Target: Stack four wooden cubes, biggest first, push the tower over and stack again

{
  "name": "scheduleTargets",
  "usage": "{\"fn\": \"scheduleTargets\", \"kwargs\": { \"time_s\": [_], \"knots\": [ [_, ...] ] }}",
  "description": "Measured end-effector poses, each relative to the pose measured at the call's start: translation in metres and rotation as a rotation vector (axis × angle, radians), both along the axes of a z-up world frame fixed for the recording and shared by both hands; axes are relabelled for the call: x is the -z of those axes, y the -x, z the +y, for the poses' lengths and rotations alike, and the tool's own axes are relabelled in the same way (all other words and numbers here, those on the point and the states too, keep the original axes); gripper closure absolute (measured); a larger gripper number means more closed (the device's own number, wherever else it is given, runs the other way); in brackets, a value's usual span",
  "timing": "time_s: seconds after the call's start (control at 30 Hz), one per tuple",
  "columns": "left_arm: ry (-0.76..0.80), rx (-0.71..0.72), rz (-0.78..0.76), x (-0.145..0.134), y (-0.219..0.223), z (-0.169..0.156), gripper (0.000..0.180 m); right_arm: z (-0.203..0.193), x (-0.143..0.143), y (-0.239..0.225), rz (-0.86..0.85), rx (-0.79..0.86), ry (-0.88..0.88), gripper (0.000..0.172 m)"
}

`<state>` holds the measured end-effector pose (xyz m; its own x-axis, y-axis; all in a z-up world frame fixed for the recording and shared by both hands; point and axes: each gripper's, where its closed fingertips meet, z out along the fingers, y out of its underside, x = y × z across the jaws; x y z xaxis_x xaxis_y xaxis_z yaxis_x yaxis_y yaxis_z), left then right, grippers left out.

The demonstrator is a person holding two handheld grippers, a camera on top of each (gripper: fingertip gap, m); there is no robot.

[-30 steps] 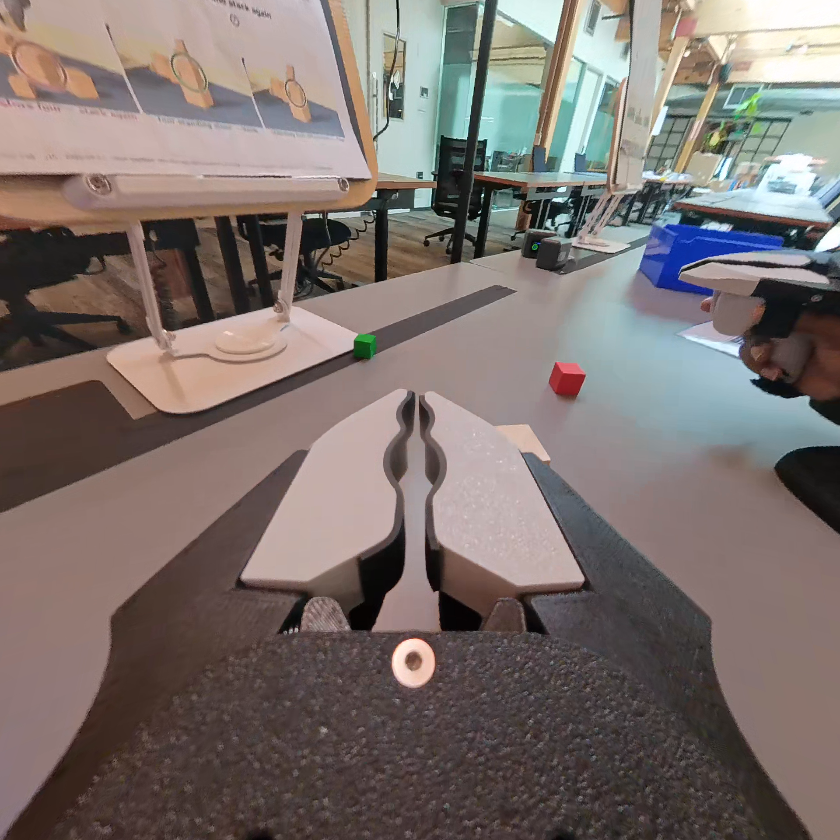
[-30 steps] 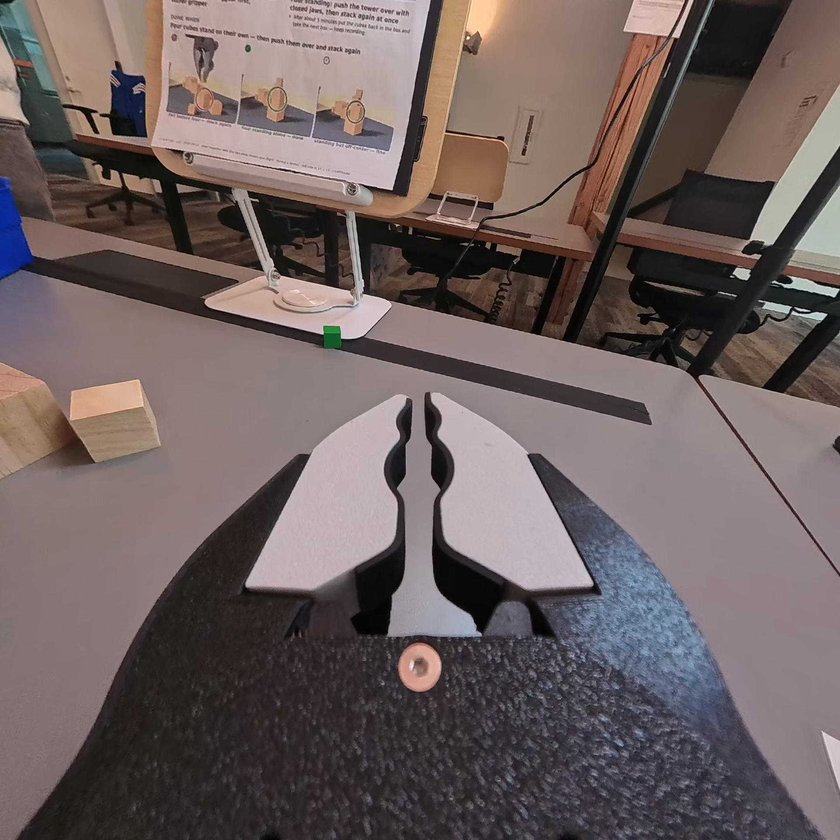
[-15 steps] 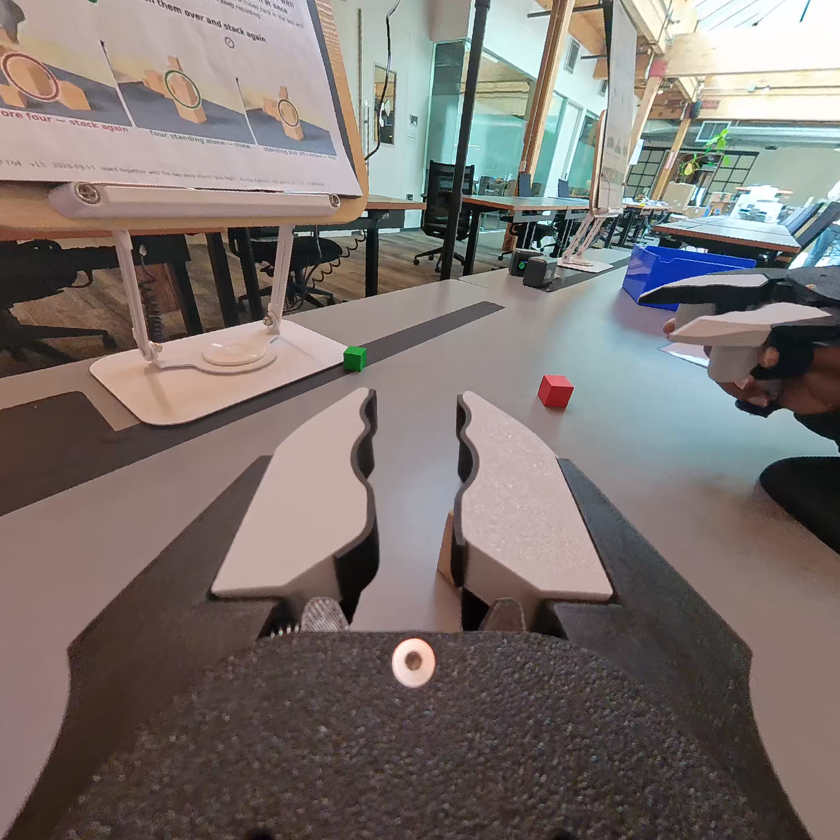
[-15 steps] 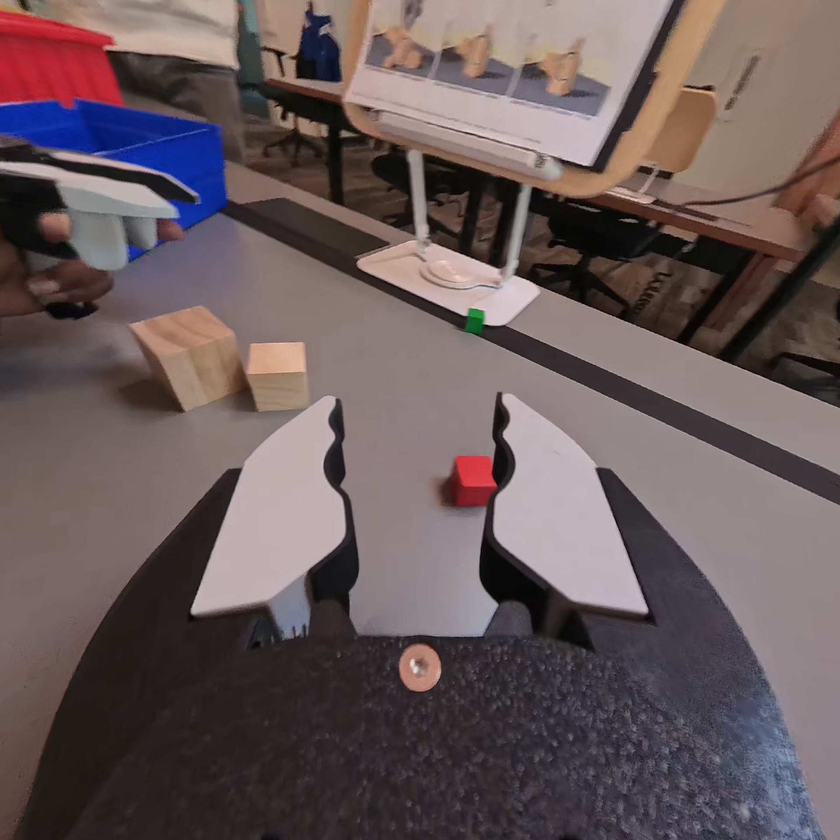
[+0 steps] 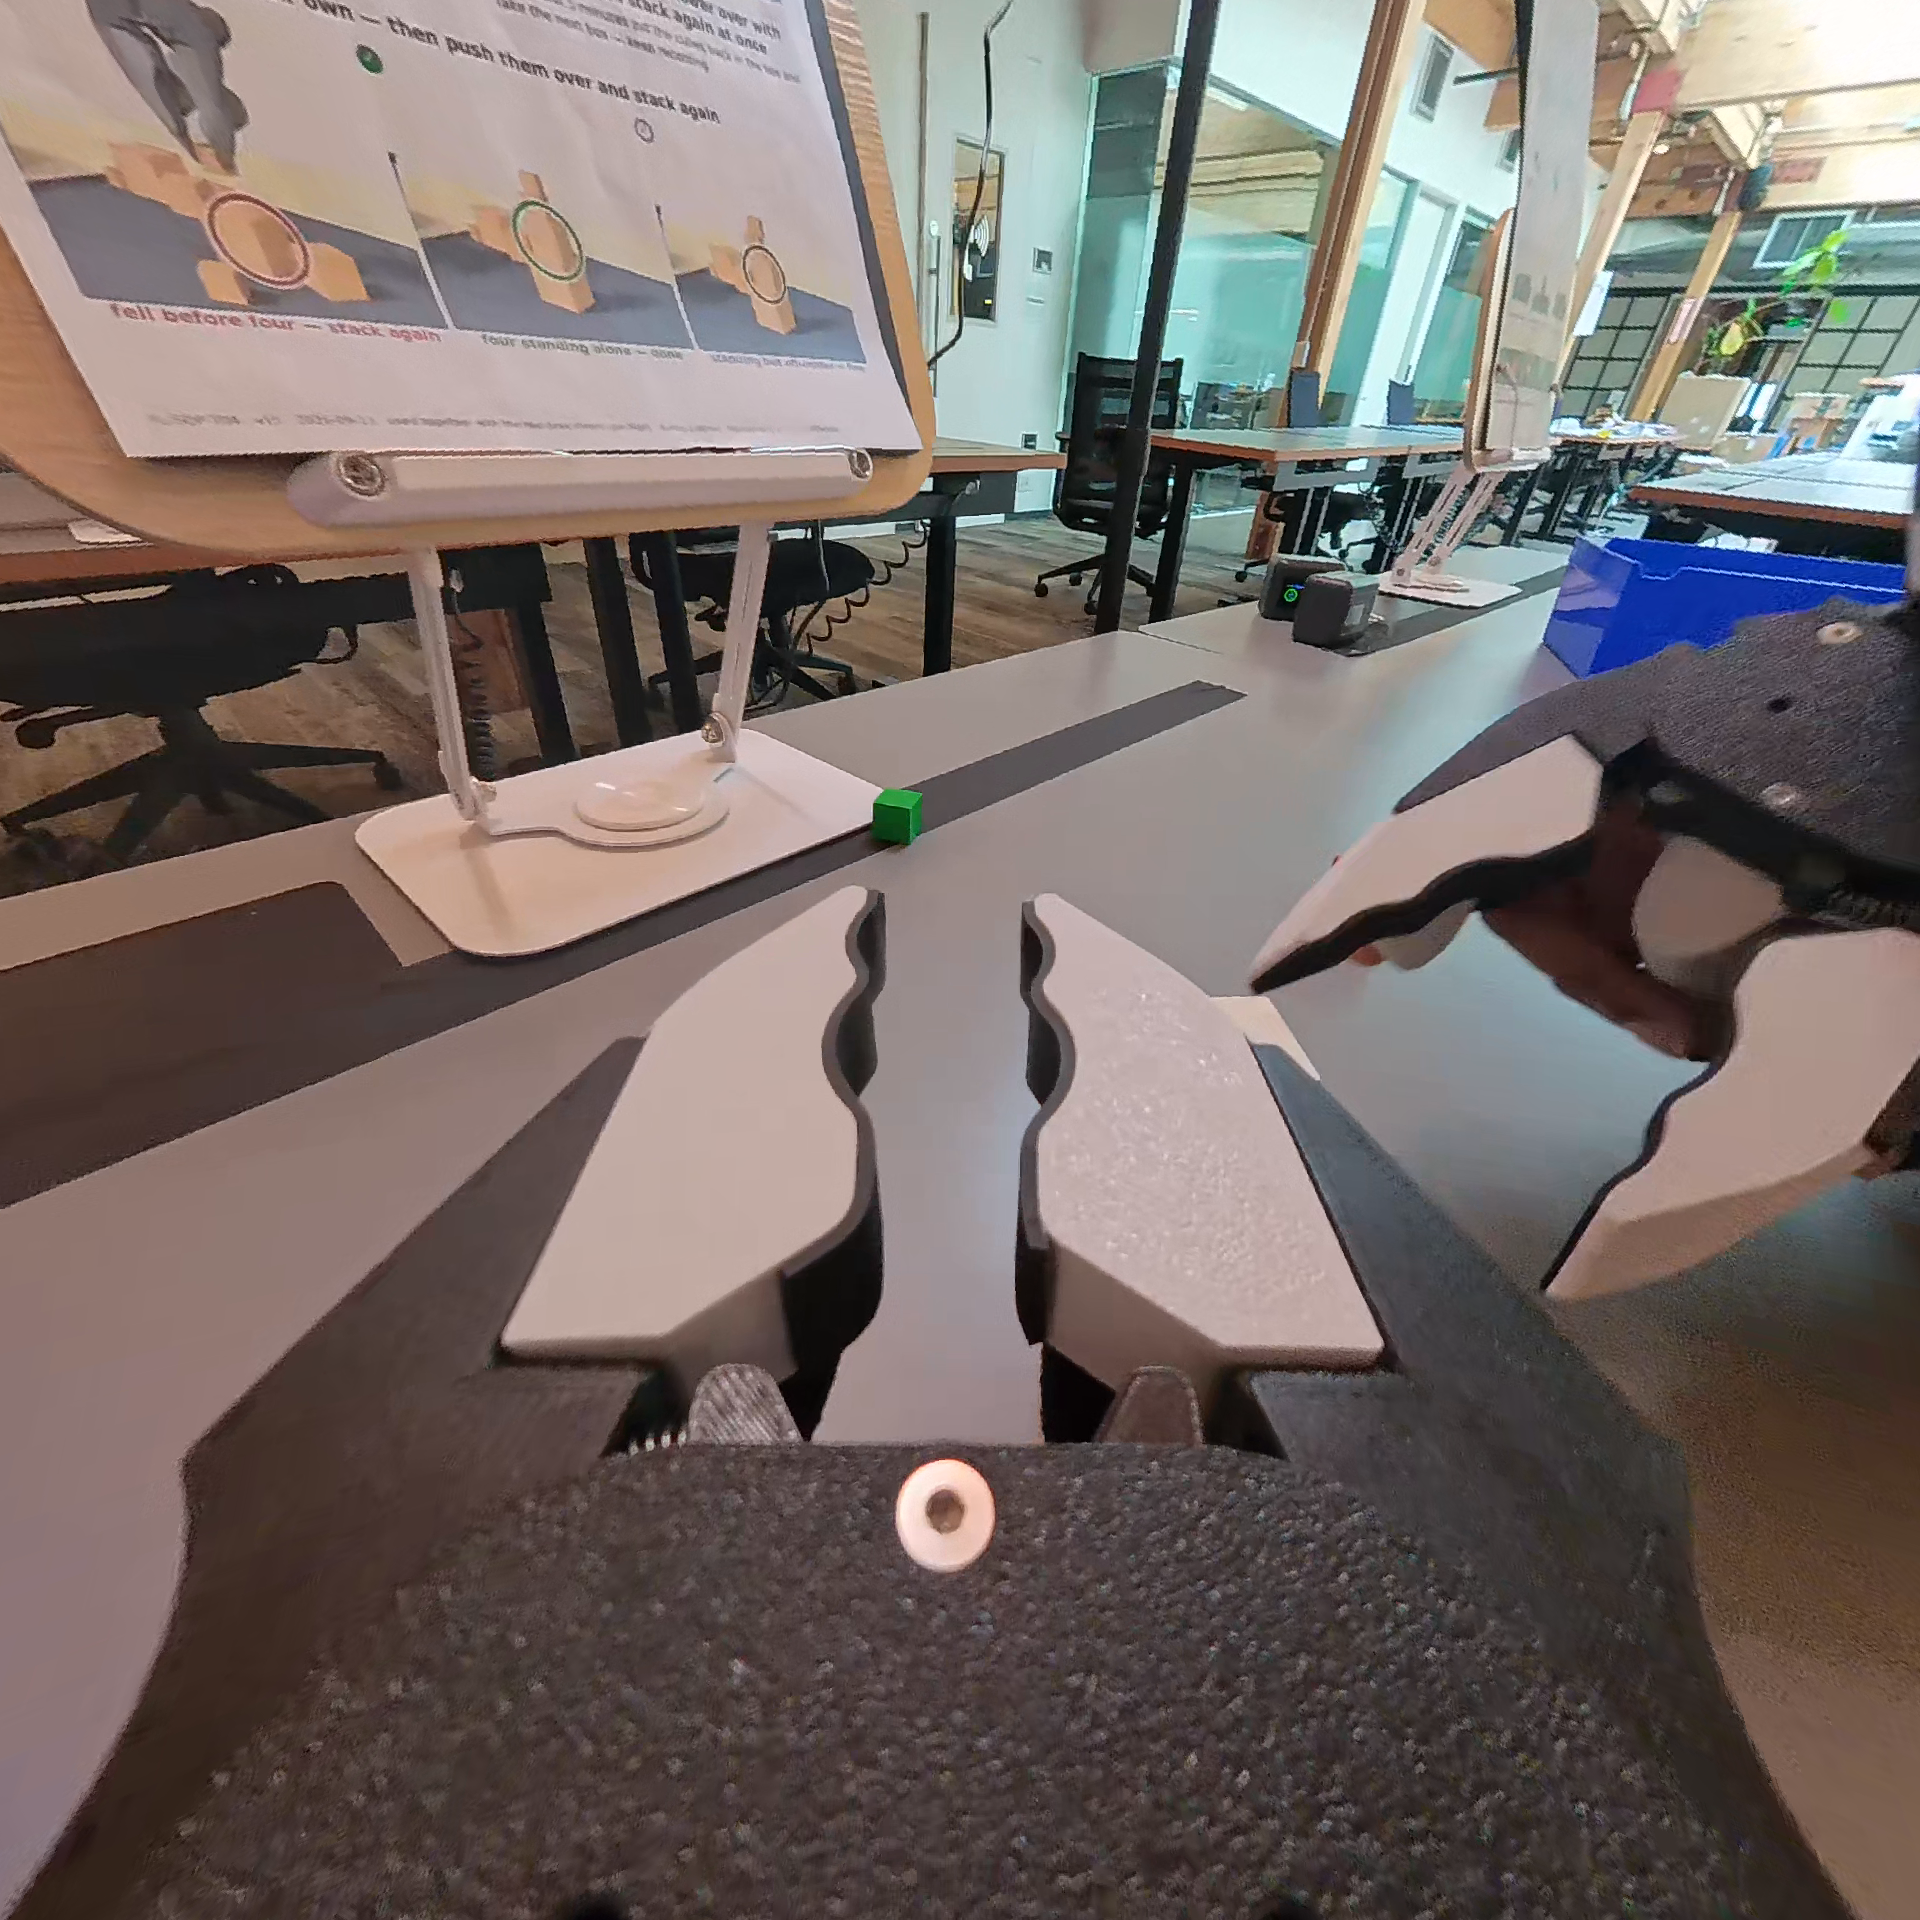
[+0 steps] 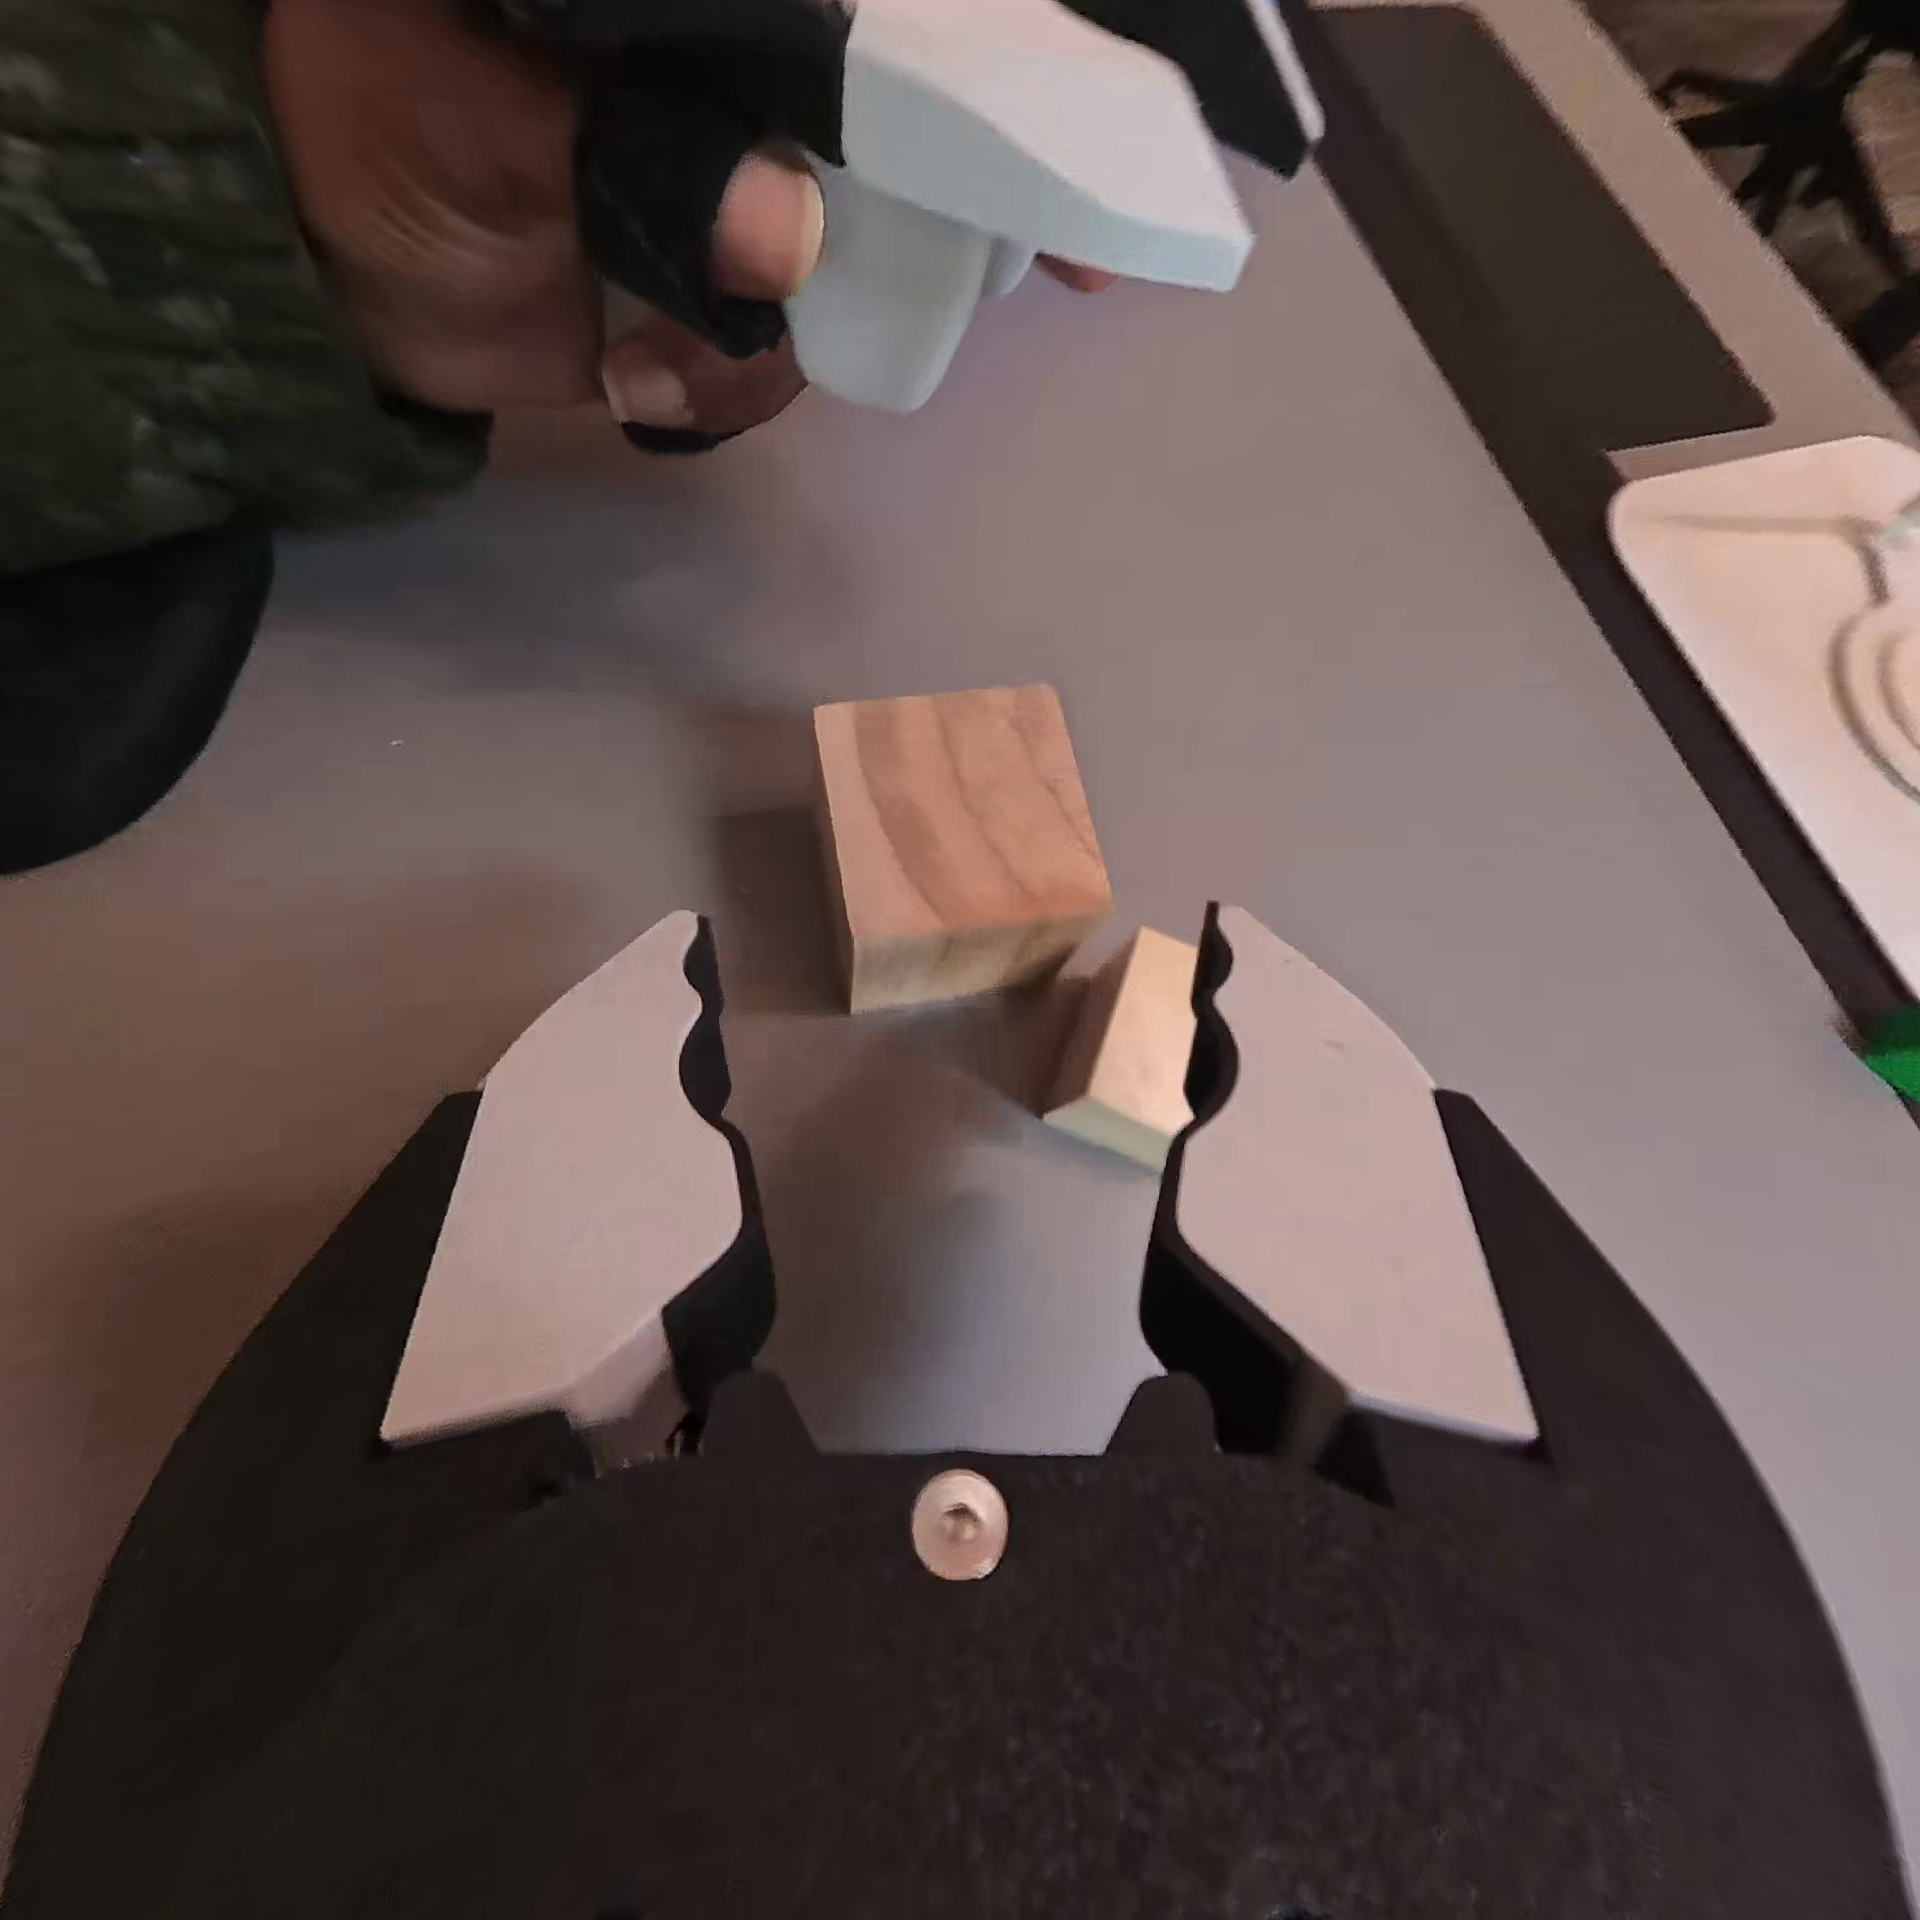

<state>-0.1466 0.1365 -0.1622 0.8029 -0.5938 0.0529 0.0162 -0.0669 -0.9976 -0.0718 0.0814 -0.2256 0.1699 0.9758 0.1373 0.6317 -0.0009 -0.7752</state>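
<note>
My left gripper [image 5: 953, 904] is open, with only bare grey table [image 5: 1351, 790] between its pads. A pale wooden block's corner [image 5: 1252, 1023] shows just right of its right finger. My right gripper [image 6: 951, 920] is wide open and tilted down over two wooden blocks. The larger block [image 6: 956, 821] lies just beyond its fingertips. The smaller block [image 6: 1127, 1049] sits between the pads, close to the right finger, and the left pad is far from it. The right gripper also shows at the right of the left wrist view [image 5: 1403, 1132]. The left gripper's fingers [image 6: 1039, 177] show at the top of the right wrist view, held by a hand.
A white stand base [image 5: 613, 831] carries a board with a printed sheet [image 5: 447, 208], on a dark strip at the table's far side. A small green cube [image 5: 897, 814] sits beside the base. A blue bin [image 5: 1704, 613] stands far right. A dark-sleeved arm [image 6: 156, 312] reaches in. Across from one pair of fingers to the other is roughly 12 cm.
Both grippers went from shut to open. The right one swung left, tipped down over the wooden blocks and opened wider. The left one's jaws have narrowed a little since half a second ago.
</note>
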Motion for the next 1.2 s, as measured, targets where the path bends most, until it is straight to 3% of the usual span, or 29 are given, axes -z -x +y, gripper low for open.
{"fn": "scheduleTargets", "kwargs": {
  "time_s": [0.13,0.17,0.2,0.3,0.47,0.63,0.83,1.0,1.2],
  "knots": [
    [0.0,-0.015,0.007,0.0,0.004,0.002,0.159,0.007,0.016,0.029,-0.074,-0.052,0.019,0.083],
    [0.002,-0.014,0.011,0.001,0.004,0.003,0.159,0.008,0.021,0.033,-0.108,-0.069,0.024,0.091],
    [0.002,-0.015,0.016,0.001,0.004,0.003,0.16,0.007,0.025,0.035,-0.142,-0.089,0.012,0.11],
    [0.008,-0.027,0.033,0.004,0.005,0.005,0.161,0.004,0.024,0.038,-0.181,-0.14,-0.034,0.111],
    [0.011,-0.038,0.034,0.004,0.008,0.007,0.162,0.004,-0.008,0.023,-0.09,-0.181,-0.038,0.112],
    [0.011,-0.047,0.063,0.007,0.008,0.007,0.164,0.02,-0.031,-0.038,-0.043,-0.161,0.004,0.112],
    [0.014,-0.034,0.092,0.011,0.002,0.006,0.164,0.023,-0.013,-0.099,-0.117,-0.142,0.025,0.112],
    [0.015,-0.03,0.073,0.011,0.002,0.005,0.164,0.019,0.017,-0.098,-0.192,-0.156,-0.039,0.111],
    [0.026,-0.033,0.075,0.014,0.003,0.006,0.164,0.027,0.028,-0.098,-0.276,-0.156,-0.062,0.11]
  ]
}}
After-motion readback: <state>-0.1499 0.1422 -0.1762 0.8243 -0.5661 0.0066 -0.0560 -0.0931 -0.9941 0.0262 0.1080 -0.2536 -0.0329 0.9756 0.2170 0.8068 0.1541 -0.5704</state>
